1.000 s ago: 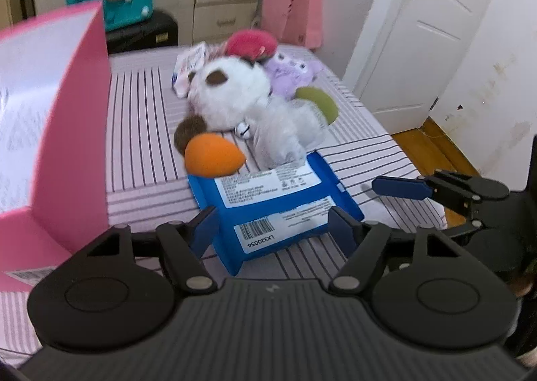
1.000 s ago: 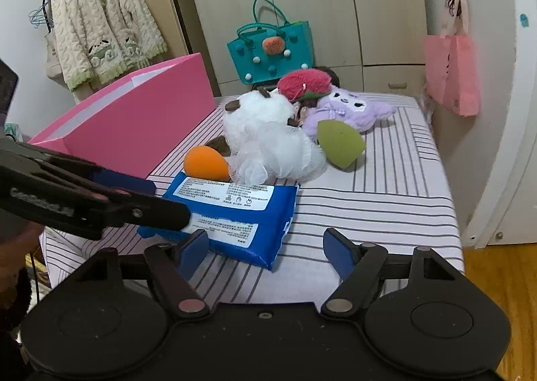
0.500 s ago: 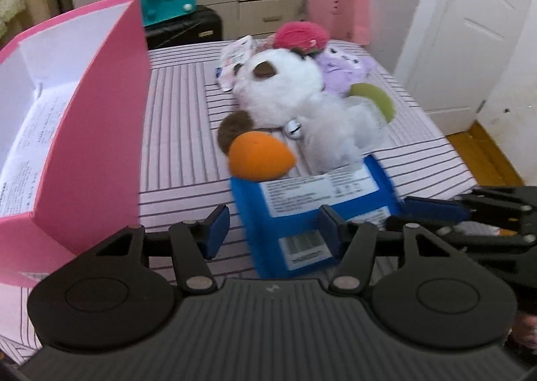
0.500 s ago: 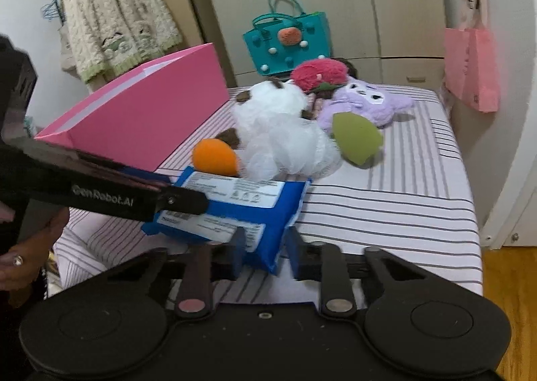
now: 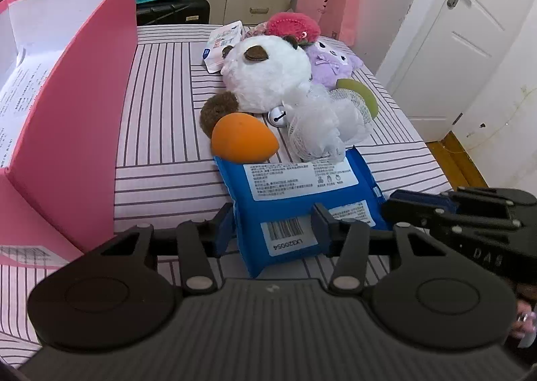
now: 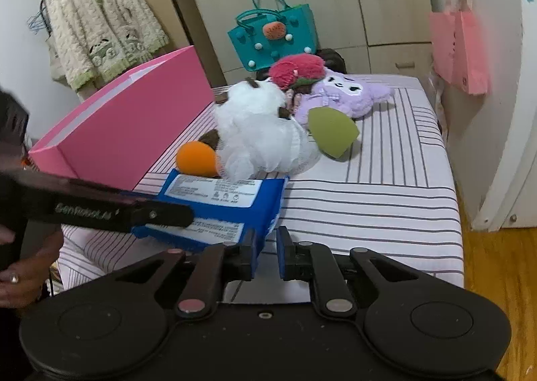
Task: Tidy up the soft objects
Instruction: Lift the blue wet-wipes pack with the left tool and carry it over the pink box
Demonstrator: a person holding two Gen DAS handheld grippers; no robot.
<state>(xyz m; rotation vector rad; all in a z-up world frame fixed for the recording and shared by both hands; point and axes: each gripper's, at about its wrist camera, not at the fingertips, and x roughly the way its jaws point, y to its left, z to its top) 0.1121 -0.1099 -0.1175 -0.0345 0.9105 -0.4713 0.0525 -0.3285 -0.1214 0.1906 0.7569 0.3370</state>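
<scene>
The blue wipes pack (image 5: pixel 302 200) lies low centre of the frame, long axis crosswise, between both tools. The left gripper (image 5: pixel 272 226) pinches its near end; the right gripper (image 6: pixel 266 255) pinches its right corner. The pink box (image 5: pixel 67 106) stands at left, on the left gripper's side.
</scene>
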